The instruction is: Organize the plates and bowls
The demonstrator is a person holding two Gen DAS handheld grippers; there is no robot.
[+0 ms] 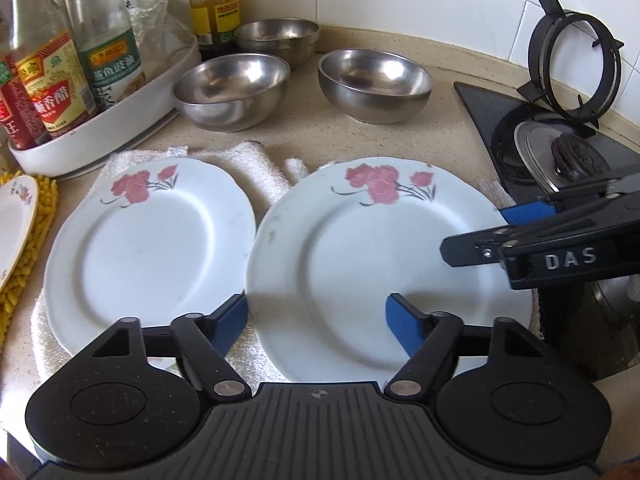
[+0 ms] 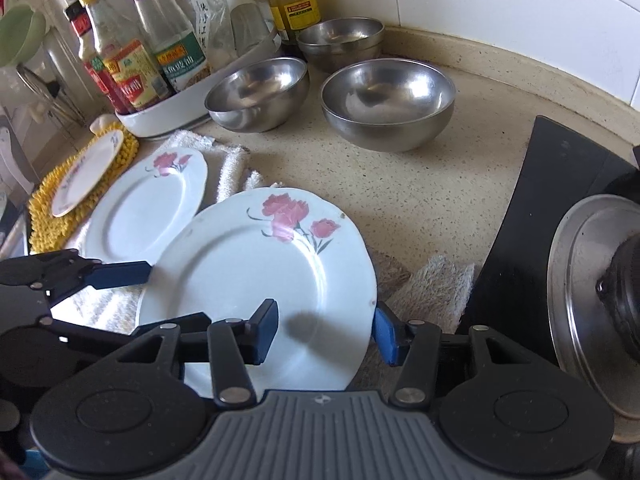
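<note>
Plate [image 2: 256, 280] raised by two claws
Right claw [image 2: 326, 330] grips its rim; left claw [image 1: 316, 320] straddles the edge half-open, unclamped; level carriage onto second plate [image 1: 148, 248] is advised.

Glossy glazed plates [image 1: 372, 276] are lying on rough terry cloth [image 1: 256, 168]; steel bowls [image 1: 374, 86] are showing a brushed sheen.

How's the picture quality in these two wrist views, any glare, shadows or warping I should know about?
Left wrist view: fisheye bends the counter edge and wall tiles; the near steel bowl shows bright glare; the left gripper casts a soft shadow on the right-hand plate. Right wrist view: the same warping, corners go dark, and a finger's shadow falls on that plate; the bottle labels look soft.
</note>
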